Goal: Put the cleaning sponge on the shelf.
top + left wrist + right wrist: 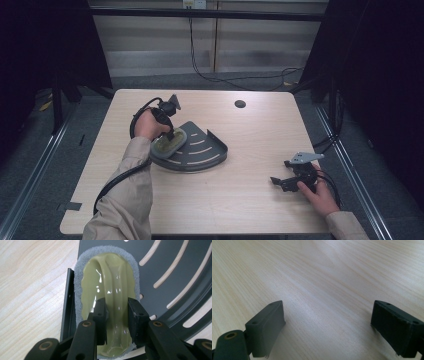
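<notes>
A scrubbing pad with a grey felt base and a glossy yellow-green handle lies on the left end of a dark grey slotted corner rack. My left gripper points down onto it. In the left gripper view that gripper is shut on the handle's raised ridge, with one pad on each side, and the rack spreads to the right. My right gripper rests low on the table at the right, and its jaws stand wide apart over bare wood.
The light wooden table has a dark round cable hole near its far edge. A thick black cable trails from the left gripper along the sleeve. Dark floor and metal rails surround the table.
</notes>
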A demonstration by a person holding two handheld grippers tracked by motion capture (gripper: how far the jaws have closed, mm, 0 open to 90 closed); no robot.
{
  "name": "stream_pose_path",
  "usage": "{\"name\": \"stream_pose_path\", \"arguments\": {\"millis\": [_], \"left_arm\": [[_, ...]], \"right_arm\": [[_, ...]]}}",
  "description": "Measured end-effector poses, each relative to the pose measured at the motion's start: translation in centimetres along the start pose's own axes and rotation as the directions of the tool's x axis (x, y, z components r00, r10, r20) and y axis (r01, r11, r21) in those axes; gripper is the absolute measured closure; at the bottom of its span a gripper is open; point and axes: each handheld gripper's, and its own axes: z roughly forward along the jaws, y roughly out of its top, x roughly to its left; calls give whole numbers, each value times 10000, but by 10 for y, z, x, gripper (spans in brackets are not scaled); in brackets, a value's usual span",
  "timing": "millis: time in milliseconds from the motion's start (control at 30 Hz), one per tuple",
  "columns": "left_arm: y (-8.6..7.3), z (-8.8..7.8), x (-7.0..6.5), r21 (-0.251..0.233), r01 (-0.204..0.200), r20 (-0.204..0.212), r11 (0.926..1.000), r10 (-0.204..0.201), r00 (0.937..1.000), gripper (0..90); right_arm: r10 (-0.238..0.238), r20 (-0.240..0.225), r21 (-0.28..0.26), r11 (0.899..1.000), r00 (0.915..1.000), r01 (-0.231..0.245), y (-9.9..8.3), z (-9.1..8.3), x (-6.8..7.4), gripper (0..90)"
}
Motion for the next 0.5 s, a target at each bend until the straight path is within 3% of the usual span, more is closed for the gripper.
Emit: {"name": "stream_pose_path", "arguments": {"millis": [500], "left_arm": [[-7, 2, 8, -30, 192, -168, 9998, -192, 9997, 705]], "right_arm": [[-9, -14, -8, 10000, 10000, 9, 0, 0, 0, 109]]}}
